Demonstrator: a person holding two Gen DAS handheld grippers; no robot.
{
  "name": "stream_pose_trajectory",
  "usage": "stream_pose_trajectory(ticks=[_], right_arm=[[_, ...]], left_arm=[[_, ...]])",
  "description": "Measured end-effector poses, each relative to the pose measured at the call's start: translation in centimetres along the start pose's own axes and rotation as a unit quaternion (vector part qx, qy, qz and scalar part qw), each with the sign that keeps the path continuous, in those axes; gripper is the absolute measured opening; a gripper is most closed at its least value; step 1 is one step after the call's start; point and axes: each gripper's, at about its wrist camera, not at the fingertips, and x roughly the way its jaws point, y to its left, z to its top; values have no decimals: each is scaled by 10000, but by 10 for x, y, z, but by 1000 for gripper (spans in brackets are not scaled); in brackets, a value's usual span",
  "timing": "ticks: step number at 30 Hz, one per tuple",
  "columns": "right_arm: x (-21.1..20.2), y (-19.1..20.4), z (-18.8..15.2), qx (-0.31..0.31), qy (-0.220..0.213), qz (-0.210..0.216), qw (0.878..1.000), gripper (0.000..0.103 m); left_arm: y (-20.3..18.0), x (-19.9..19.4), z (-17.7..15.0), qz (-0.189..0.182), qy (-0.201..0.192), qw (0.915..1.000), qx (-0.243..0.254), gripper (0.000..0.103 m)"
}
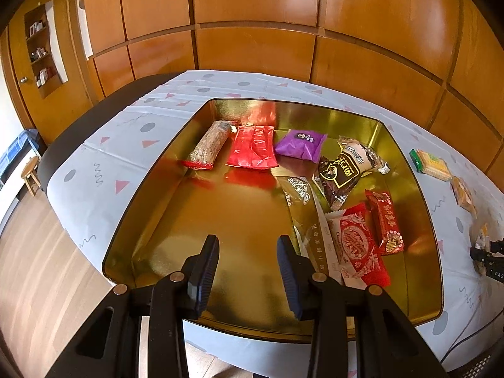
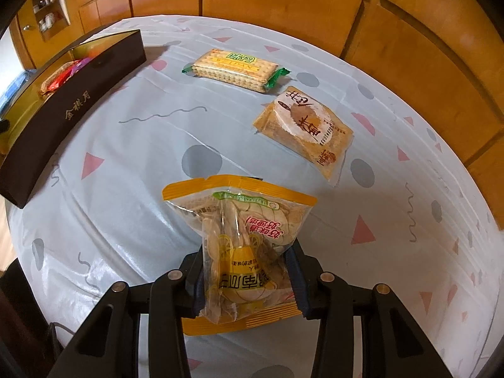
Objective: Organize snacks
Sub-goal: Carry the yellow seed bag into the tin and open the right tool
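black claws (image 1: 248, 253), ribbed blue pads (image 1: 208, 271), brass screws.

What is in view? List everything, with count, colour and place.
Box: one, gold inside, dark outside, on the table.
Snack packets in box: about seven, red, purple, black, clear.
Cracker pack: one, green ends, on the tablecloth.
Brown packet: one, beside it.
Yellow packet: one, in the right tool.
Wooden panels: orange-brown, behind.
Left tool: black, jaws apart, empty, over the box.
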Motion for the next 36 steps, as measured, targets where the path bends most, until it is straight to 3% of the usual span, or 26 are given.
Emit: stream_pose_trajectory(ticks=[5,8,13,18,24,27,33,36], right_arm=[[-6,6,3,174,58,-214,9996,40],[-20,11,12,438,-114,6,9990,40],[-56,45,45,520,-625,816,9933,40],[-74,114,89,210,-882,1866,9782,41],[-55,207,134,-65,-636,2563,9645,42],[-31,240,157,156,-368,2811,9589,43],[7,266,170,533,32,3043,9511,51],[3,258,164,547,-126,3002,9522,55]], left_arm=[[4,-3,2,36,-84,9999,-68,38],[11,-2,4,80,-91,9998,-168,38],[33,0,11,285,-158,9985,-432,38],[59,2,15,487,-197,9955,-794,38],[68,4,14,529,-192,9941,-932,38],[70,5,14,523,-180,9938,-966,38],[71,8,12,504,-118,9940,-962,38],[69,8,10,512,-106,9943,-930,38]])
